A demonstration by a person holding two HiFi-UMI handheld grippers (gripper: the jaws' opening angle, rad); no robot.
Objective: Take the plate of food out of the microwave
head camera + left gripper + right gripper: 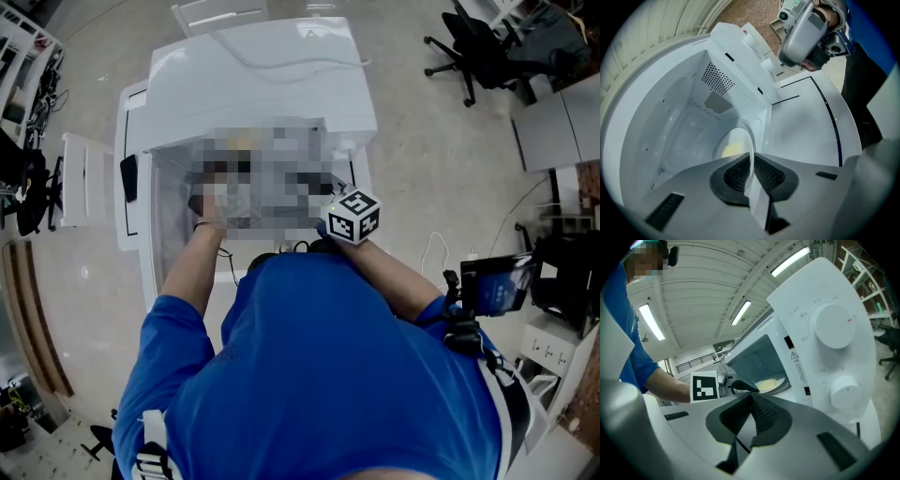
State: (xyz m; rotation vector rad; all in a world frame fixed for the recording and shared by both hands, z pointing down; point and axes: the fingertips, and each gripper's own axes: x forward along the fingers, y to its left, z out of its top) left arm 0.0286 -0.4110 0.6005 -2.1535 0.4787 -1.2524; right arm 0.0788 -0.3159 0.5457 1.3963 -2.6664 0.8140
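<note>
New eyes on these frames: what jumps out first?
The white microwave stands open in front of the person. Inside it the left gripper has its jaws clamped on the rim of the plate, which carries yellow food. The right gripper is outside, in front of the control panel near the upper knob, with its jaws shut on nothing.

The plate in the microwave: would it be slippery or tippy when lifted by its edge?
Probably stiff: the plate looks thin and glossy, like glass or ceramic, so likely slippery and breakable. The left gripper pinches only one rim, so it may tilt toward the far side. The yellow food lies loose and could slide then.
</note>
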